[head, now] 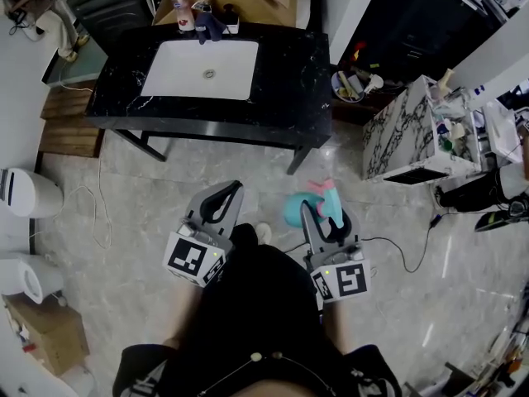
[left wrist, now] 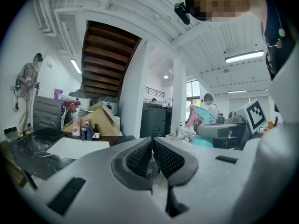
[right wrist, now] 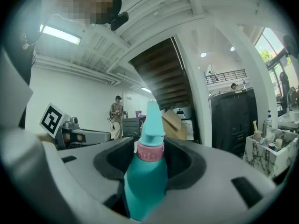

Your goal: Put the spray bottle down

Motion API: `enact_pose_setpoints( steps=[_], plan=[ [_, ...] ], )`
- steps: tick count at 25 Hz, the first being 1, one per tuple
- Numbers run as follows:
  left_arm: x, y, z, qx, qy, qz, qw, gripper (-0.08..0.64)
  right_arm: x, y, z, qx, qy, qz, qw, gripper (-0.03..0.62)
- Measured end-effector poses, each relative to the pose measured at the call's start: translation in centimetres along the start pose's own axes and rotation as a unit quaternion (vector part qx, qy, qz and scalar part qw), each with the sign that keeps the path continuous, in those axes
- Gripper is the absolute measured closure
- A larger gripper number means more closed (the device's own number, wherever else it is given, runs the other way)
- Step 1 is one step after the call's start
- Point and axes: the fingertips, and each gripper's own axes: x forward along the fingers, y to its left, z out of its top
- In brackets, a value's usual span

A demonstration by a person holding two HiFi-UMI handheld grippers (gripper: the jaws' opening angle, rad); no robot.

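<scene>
A teal spray bottle (head: 299, 208) with a pink collar and teal trigger head is held over the floor, and my right gripper (head: 324, 212) is shut on it. In the right gripper view the bottle (right wrist: 145, 176) stands upright between the two jaws, its nozzle pointing up. My left gripper (head: 229, 190) hangs to the left of it at about the same height, shut, with nothing in it. In the left gripper view its pads (left wrist: 140, 157) meet at the tip, and the bottle (left wrist: 203, 120) shows at the right.
Ahead stands a black marble counter (head: 289, 81) with a white sink basin (head: 202, 69) and small bottles (head: 183, 15) at its back edge. A marble-patterned cabinet (head: 401, 135) is at the right, a white bin (head: 25, 193) at the left, a cable (head: 401, 251) on the floor.
</scene>
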Motion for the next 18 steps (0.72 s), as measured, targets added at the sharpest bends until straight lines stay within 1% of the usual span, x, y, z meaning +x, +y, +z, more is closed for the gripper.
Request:
enact_pose_setpoints(
  steps=[5,9,14,18],
  plan=[
    [0.3,0.2,-1.2,-0.012,0.01,0.011,0.9998,0.545,0.5,-0.9,-0.8,0.004,0.009,0.004,1.0,0.387],
    [1.0,1.0,-1.4,-0.019,0.009,0.015,0.9997,0.546,1.4,-1.4,-1.2,0.004,0.018,0.005,1.0,0.387],
    [2.3,3.2,-1.4,-0.027,0.008,0.012,0.9995,0.545,3.8,-1.7,-1.2,0.004,0.02,0.002,1.0,0.387],
    [4.1,5.7,-0.9,-0.03,0.009,0.008,0.9995,0.546,6.8,-2.1,-0.6,-0.005,0.021,0.0,1.0,0.387]
  ],
)
